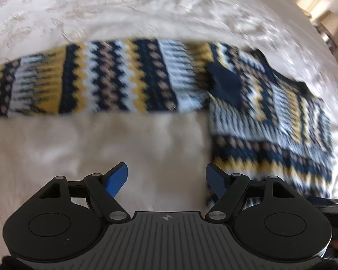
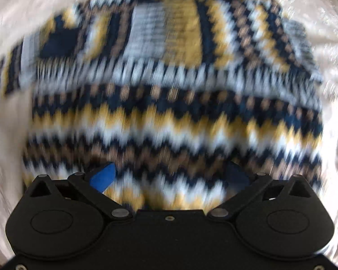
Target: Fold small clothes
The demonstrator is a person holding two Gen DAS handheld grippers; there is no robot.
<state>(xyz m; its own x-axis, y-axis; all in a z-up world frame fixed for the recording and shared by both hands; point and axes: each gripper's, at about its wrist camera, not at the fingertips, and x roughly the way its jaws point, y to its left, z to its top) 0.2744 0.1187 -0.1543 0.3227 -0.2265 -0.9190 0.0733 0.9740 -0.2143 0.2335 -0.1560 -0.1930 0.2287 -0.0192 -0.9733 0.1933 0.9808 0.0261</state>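
Over the bedspread [image 1: 146, 139], left gripper [image 1: 166, 177] level, jaws wide apart, empty. Above the sweater [image 2: 169, 112], right gripper [image 2: 169, 175] likewise spread, holding nothing.

Navy, yellow, white, tan zigzag sweater [image 2: 169, 103] on cream bedcover [image 1: 146, 6].

The sweater [image 1: 270, 117] lies flat on the bedspread [image 1: 124, 11]. In the left wrist view, its body occupies the right side of the scene, and one sleeve [image 1: 90, 78] extends from the body leftward across the middle, with bare bedspread both near and far of it. The left gripper [image 1: 166, 177] sits over bare bedspread, just left of the body's edge. In the right wrist view, the right gripper [image 2: 171, 175] sits over the sweater's near edge, the neckline at the far side.
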